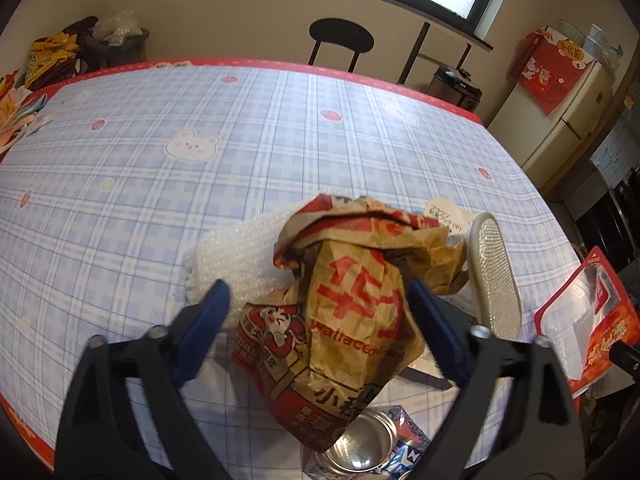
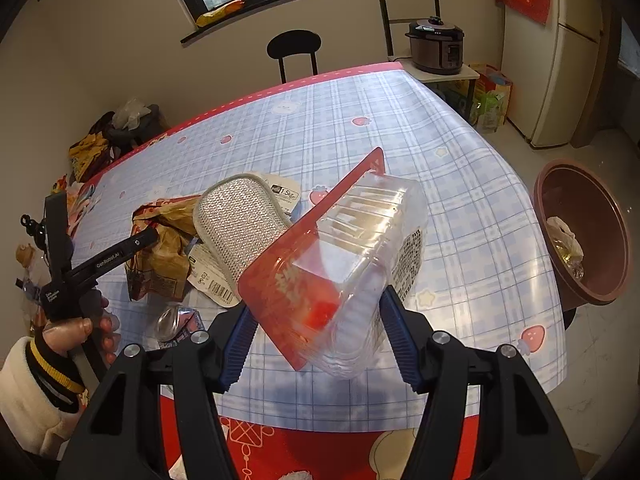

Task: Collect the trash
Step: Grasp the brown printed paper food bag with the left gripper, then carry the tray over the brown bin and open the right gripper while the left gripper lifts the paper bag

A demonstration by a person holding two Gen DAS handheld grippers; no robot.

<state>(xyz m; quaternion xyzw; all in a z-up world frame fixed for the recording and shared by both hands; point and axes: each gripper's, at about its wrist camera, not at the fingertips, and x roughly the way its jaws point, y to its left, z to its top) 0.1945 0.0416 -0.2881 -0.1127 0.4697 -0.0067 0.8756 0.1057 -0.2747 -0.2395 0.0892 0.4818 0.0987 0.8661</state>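
Straddling crumpled paper bag (image 1: 344, 312), left hand-held gripper (image 1: 320, 316) wide, seemingly untouching, right hand-held gripper (image 2: 316, 332) clamping plastic package (image 2: 340, 264)

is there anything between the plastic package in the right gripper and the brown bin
Nothing visible. The right gripper holds the clear plastic package with its red card above the tablecloth, and the stretch toward the brown bin beside the table's right edge is bare cloth, then open air.

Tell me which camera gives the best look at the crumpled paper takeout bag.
The left wrist view. The crumpled paper bag fills the centre between the left gripper's open fingers, its print readable. In the right wrist view the bag is small at the left, partly hidden behind the silver mesh pad.
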